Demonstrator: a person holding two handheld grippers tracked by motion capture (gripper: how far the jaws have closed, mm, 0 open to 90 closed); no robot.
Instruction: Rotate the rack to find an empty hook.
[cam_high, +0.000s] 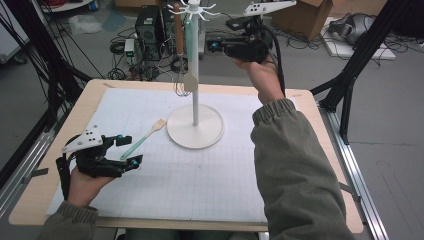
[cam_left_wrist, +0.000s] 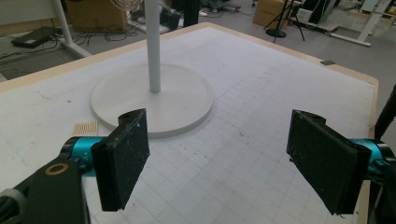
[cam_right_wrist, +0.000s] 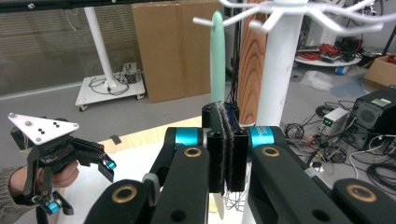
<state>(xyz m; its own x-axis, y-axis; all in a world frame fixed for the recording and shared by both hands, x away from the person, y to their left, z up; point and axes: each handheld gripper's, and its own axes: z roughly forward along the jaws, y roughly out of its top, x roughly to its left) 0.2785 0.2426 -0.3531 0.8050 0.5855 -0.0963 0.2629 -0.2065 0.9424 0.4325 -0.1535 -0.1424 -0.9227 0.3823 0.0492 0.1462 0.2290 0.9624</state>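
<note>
While the right gripper (cam_right_wrist: 226, 144) clamps the mint spatula (cam_right_wrist: 217, 56) hanging on the white rack (cam_high: 195, 75), its jaws stand pressed together. Left gripper (cam_high: 129, 150) (jaws spread, holding nothing) rests on the bench (cam_high: 300, 95) beside a green-handled brush (cam_high: 142, 138).

the left gripper (cam_high: 127, 150) sits low at the near left of the high view, held in the person's left hand (cam_high: 86, 182) with its jaws standing wide apart and pointing forward and to the right, nothing between the pads (cam_left_wrist: 122, 163). the right gripper (cam_high: 214, 46) is raised high at the far side, the right hand (cam_high: 260, 70) reaching up from a long olive-sleeved forearm (cam_high: 295, 170), its jaws pointing to the left in the high view. in the right gripper view its jaws are pressed together pad against pad (cam_right_wrist: 226, 144), with the cable looping down behind the wrist.
</note>
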